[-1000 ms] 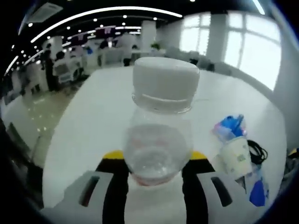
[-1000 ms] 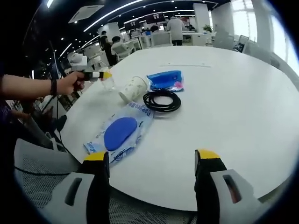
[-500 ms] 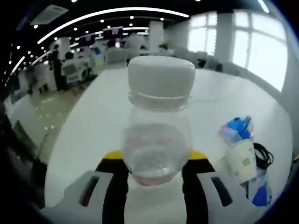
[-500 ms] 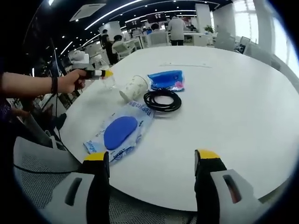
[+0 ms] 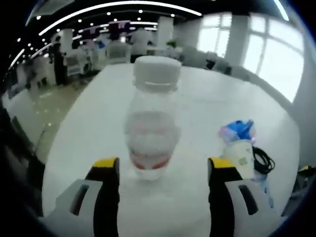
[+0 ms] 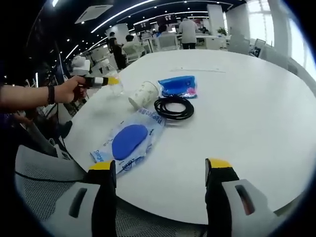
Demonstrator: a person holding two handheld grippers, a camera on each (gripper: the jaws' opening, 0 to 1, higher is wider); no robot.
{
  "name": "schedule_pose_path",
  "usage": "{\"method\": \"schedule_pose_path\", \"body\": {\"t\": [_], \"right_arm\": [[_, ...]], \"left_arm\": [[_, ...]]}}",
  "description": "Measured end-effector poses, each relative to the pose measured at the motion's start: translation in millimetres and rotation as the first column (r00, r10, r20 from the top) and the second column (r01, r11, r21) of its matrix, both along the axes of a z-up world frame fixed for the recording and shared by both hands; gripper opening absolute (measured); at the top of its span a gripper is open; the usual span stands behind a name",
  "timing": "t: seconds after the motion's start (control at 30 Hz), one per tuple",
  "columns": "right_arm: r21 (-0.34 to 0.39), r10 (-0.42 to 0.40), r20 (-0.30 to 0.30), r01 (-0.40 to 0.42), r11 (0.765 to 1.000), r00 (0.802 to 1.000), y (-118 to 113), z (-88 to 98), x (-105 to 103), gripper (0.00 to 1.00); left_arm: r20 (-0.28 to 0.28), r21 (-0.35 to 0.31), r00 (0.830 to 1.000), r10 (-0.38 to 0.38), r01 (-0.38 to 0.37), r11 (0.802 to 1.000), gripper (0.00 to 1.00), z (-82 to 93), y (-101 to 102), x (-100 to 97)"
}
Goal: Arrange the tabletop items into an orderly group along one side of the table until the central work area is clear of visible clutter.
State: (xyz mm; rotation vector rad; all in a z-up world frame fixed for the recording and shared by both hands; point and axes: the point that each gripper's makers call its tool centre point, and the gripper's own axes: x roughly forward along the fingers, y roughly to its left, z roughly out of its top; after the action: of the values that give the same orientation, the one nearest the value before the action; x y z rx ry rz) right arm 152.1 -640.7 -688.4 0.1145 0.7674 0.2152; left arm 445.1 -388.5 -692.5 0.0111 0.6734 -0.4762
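Note:
A clear plastic bottle [image 5: 150,123] with a white cap stands upright on the white round table [image 5: 94,123]. My left gripper [image 5: 163,167] is open, its yellow-tipped jaws apart on either side of the bottle's base and not touching it. From the right gripper view the bottle [image 6: 116,88] stands near the table's far left edge, with a hand holding the left gripper [image 6: 113,80] at it. A paper cup [image 6: 143,94] lies on its side beside a blue packet [image 6: 177,85], a black cable coil [image 6: 173,107] and a clear bag with a blue disc [image 6: 129,140]. My right gripper [image 6: 160,168] hangs open over the near edge.
In the left gripper view the paper cup [image 5: 242,157], blue packet [image 5: 238,131] and cable [image 5: 262,160] sit to the right of the bottle. A mesh chair [image 6: 39,182] stands below the table edge. Bare table top [image 6: 247,108] spreads to the right. People and desks fill the background.
The left gripper's jaws have spread apart and let go of the bottle, and the gripper has drawn back a little. The right gripper has stayed still.

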Motion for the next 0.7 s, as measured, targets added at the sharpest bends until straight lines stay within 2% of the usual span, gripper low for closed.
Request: {"method": "schedule_pose_path", "body": {"t": [0.07, 0.3, 0.5, 0.6, 0.7], "right_arm": [[0.002, 0.003, 0.002, -0.003, 1.000, 1.000, 0.8, 0.6, 0.3, 0.74], [0.003, 0.020, 0.005, -0.020, 1.000, 1.000, 4.5, 0.9, 0.4, 0.73], [0.010, 0.045, 0.013, -0.045, 0.999, 0.999, 10.8, 2.5, 0.9, 0.73], [0.015, 0.056, 0.016, -0.056, 0.998, 0.998, 13.8, 3.6, 0.5, 0.72], [0.019, 0.062, 0.022, -0.063, 0.998, 0.998, 15.3, 4.8, 0.4, 0.72]], "left_arm": [[-0.009, -0.023, 1.000, 0.004, -0.004, 1.000, 0.71, 1.1, -2.3, -8.1], [-0.058, -0.055, 0.998, -0.002, -0.002, 0.998, 0.71, -1.4, -14.7, -58.5], [-0.082, -0.061, 0.997, 0.003, -0.008, 0.998, 0.72, -3.1, -20.9, -96.5], [-0.091, -0.038, 0.996, -0.009, 0.005, 0.999, 0.73, -7.9, -23.6, -110.5], [-0.104, -0.052, 0.994, -0.009, 0.004, 0.999, 0.73, -6.5, -27.1, -126.6]]}}
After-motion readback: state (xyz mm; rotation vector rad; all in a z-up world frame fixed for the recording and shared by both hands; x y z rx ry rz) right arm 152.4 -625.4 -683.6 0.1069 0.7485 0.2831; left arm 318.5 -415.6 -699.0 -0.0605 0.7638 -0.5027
